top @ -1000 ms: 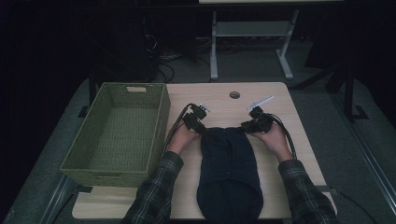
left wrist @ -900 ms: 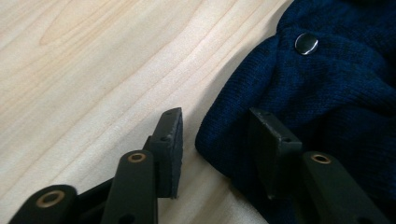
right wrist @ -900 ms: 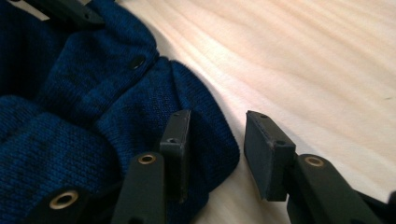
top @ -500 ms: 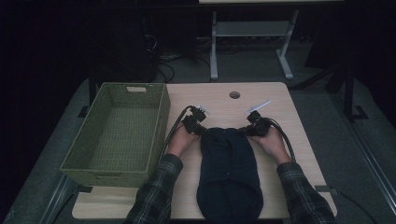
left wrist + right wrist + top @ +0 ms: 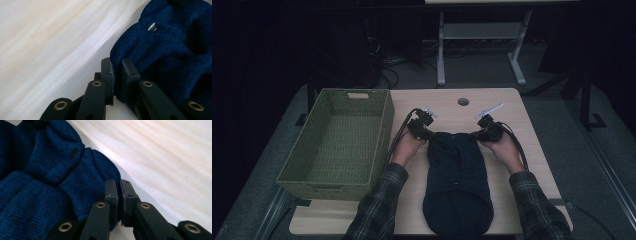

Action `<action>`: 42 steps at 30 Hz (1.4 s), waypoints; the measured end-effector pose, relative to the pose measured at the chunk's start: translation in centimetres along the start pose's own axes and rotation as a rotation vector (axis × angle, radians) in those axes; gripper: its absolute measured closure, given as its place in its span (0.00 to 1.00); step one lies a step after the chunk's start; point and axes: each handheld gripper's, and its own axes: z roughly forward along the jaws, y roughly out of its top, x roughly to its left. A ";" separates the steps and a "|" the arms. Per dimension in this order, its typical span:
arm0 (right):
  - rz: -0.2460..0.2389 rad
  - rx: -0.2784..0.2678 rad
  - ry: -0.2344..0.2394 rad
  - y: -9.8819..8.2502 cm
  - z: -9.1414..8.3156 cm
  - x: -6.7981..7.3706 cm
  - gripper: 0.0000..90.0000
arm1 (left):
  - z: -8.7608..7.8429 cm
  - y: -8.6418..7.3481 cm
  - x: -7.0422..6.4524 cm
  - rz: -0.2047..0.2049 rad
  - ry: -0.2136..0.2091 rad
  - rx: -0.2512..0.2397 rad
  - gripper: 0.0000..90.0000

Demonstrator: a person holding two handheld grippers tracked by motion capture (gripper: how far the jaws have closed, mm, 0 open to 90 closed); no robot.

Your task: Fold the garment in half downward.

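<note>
Light wooden desk beneath both tools, round cable hole beyond them. Green woven basket standing well out to the left of the left hand-held gripper. Dark blue knitted garment folded lengthwise, lying between the two grippers and running back toward the person. Left hand-held gripper: jaws just closed, pinching the garment's far left corner. Right hand-held gripper: jaws nearly together, knit edge caught between them at the far right corner. Small dark button just ahead of the left jaws. No legible brand, label or writing.
</note>
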 end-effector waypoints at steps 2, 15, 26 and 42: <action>-0.012 -0.010 -0.024 0.7 -0.7 0.1 0.95 | -0.6 0.4 -0.1 0.005 0.018 -0.024 0.91; -0.083 -0.160 -0.110 4.6 -6.3 0.9 0.95 | -6.7 4.0 -0.3 0.066 0.114 -0.165 0.91; -0.157 -0.250 -0.178 5.2 -9.3 3.2 0.95 | -9.7 3.6 -2.3 0.115 0.139 -0.273 0.90; -0.196 -0.319 -0.175 4.0 -11.0 5.7 0.94 | -11.6 2.6 -3.2 0.127 0.144 -0.315 0.90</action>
